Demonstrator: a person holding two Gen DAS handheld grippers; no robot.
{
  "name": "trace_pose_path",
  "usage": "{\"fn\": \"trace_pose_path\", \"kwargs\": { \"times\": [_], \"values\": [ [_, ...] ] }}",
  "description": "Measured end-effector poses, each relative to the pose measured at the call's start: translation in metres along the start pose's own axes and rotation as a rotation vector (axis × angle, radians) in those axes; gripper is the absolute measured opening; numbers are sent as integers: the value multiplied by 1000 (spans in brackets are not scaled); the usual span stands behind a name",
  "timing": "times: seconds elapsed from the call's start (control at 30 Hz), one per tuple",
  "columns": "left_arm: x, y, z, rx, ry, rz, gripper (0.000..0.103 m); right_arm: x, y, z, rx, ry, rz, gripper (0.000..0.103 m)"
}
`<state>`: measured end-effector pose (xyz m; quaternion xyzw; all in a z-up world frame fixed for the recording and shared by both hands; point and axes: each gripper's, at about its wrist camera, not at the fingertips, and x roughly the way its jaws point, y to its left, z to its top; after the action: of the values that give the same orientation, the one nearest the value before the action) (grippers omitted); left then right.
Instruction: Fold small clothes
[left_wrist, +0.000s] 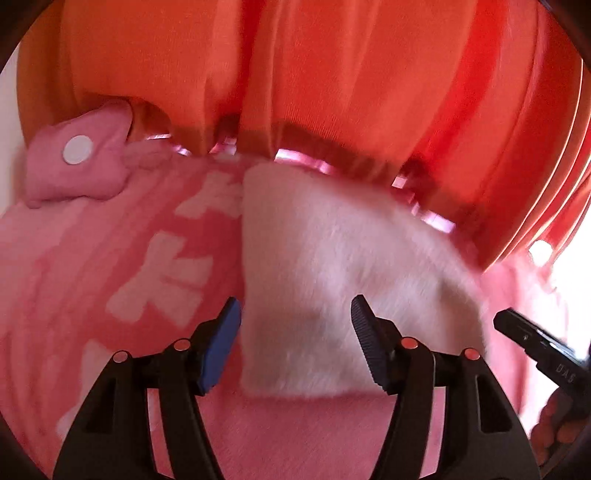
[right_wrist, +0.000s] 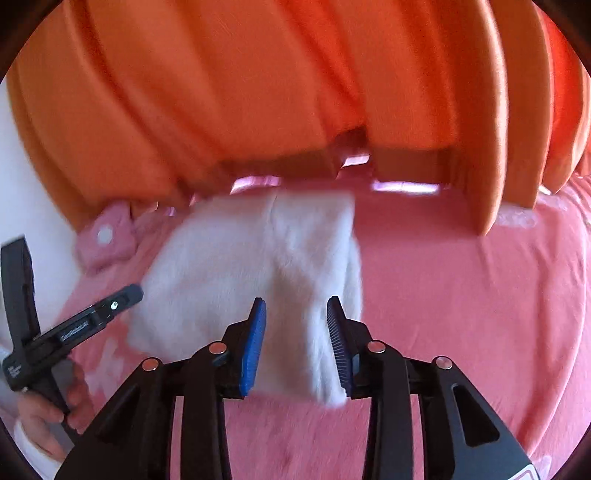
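Left fingers: your left gripper (left_wrist: 295, 343) stood wide open, its pads spread over the near edge of the white fluffy garment (left_wrist: 332, 280), gripping nothing; whether the tips touched the pile could not be told.
Right fingers: your right gripper (right_wrist: 296, 347) was parted more narrowly, with the garment's near right corner (right_wrist: 325, 384) lying between the blue pads (right_wrist: 255, 347); the blur hid whether they pressed on it, and a gap showed on both sides.
Garment: it lay flat on the pink bed cover (right_wrist: 461, 295), its far edge reaching the cover's far edge under the orange curtain (right_wrist: 258, 92).
Hard to make out: both views were smeared by motion, so the garment's seams and outline stayed soft; its kind could not be told.
Left view only: white block lettering (left_wrist: 173, 266) on the cover to the garment's left, and a pink cushion with a white dot (left_wrist: 79, 162) at the far left corner, shown plainly.
Right view only: your left hand (right_wrist: 44, 413) around the other tool's handle, at the cover's left edge, and the bare right half of the cover.
Cut off: the right gripper appeared in the left view only as a black tip (left_wrist: 532, 339) at the right edge.
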<state>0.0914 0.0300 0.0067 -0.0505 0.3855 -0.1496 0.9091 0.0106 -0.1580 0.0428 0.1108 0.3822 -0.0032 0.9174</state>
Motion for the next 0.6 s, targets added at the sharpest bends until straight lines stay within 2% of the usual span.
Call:
{"fn": "trace_pose_path", "kwargs": {
  "times": [0.03, 0.07, 0.1, 0.2, 0.3, 0.33, 0.47, 0.53, 0.6],
  "values": [
    [10, -2, -5, 28, 30, 36, 62, 16, -2, -4, -9, 61, -27, 18],
    [19, -4, -11, 56, 59, 73, 62, 37, -6, -10, -23, 121, -85, 19],
    [27, -3, -19, 65, 80, 89, 63, 43, -10, -13, -30, 124, -94, 19],
    [26, 4, -20, 27, 86, 77, 63, 29, -12, -7, -15, 96, -84, 19],
    [4, -5, -19, 59, 36, 113, 62, -5, -4, -14, 10, 27, -70, 20],
    [-1, -9, -21, 65, 27, 125, 65, -16, 0, -14, 8, 1, -73, 25],
    [-36, -24, -38, 104, -24, 152, 78, -53, 14, -44, -28, -93, -166, 60],
    [-48, -28, -48, 104, -39, 171, 79, -59, 15, -57, -33, -108, -204, 69],
    [-59, -28, -60, 96, -34, 179, 79, -59, 18, -70, -36, -106, -241, 73]
  ]
}}
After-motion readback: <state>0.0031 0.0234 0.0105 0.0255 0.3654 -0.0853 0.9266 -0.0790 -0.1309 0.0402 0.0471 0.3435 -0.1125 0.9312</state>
